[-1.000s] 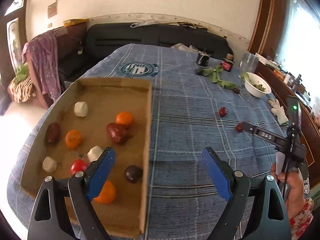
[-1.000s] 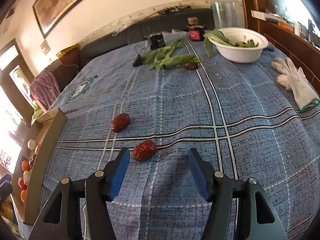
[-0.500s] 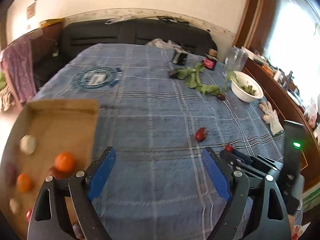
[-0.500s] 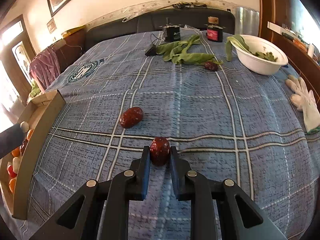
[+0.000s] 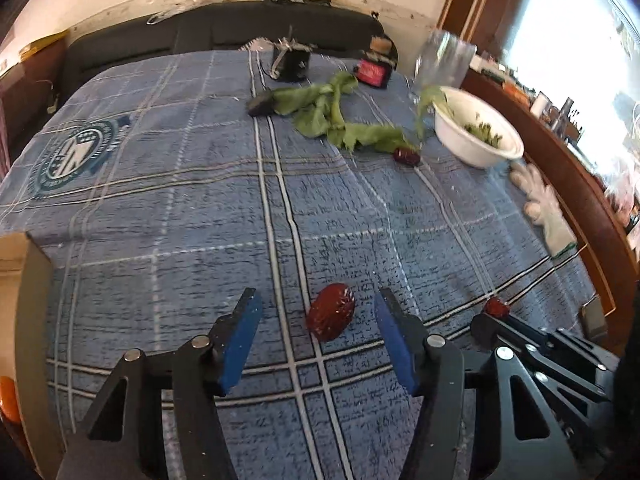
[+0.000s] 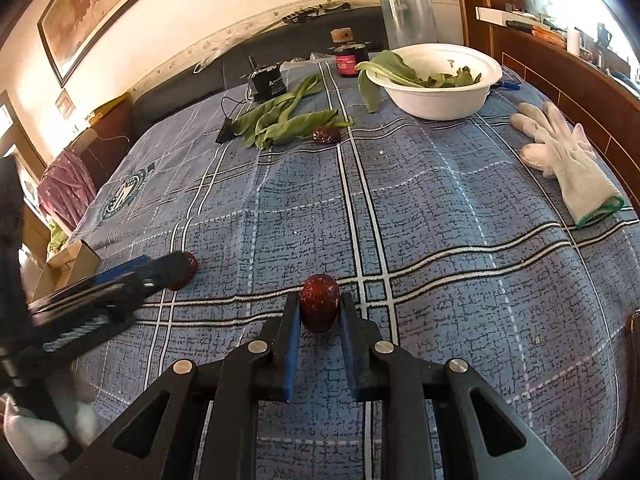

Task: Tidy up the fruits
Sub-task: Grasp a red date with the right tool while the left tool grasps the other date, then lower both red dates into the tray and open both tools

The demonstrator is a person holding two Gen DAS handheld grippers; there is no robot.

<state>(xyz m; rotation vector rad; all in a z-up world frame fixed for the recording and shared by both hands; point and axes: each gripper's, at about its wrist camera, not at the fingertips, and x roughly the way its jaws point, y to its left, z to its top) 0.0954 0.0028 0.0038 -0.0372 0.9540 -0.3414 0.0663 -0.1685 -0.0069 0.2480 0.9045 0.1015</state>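
Observation:
My left gripper [image 5: 316, 316] is open, its blue pads on either side of a dark red date [image 5: 331, 311] lying on the blue plaid cloth. My right gripper [image 6: 319, 308] is shut on a second red date [image 6: 320, 302], just above the cloth; it shows at the right of the left wrist view [image 5: 496, 307]. A third date [image 5: 407, 156] lies by the green leaves, also in the right wrist view [image 6: 326, 135]. The cardboard tray [image 5: 32, 280] is at the left edge, with an orange fruit [image 5: 8, 400] in it.
A white bowl of greens [image 6: 436, 96], loose green leaves [image 6: 288, 120], a white glove [image 6: 568, 160], a dark jar [image 6: 347, 58], a glass [image 6: 406, 20] and a small black device [image 6: 266, 84] sit at the far side. The wooden edge [image 5: 560, 168] runs along the right.
My left gripper swung right from the tray to straddle a date on the cloth. My right gripper closed on the other date and holds it.

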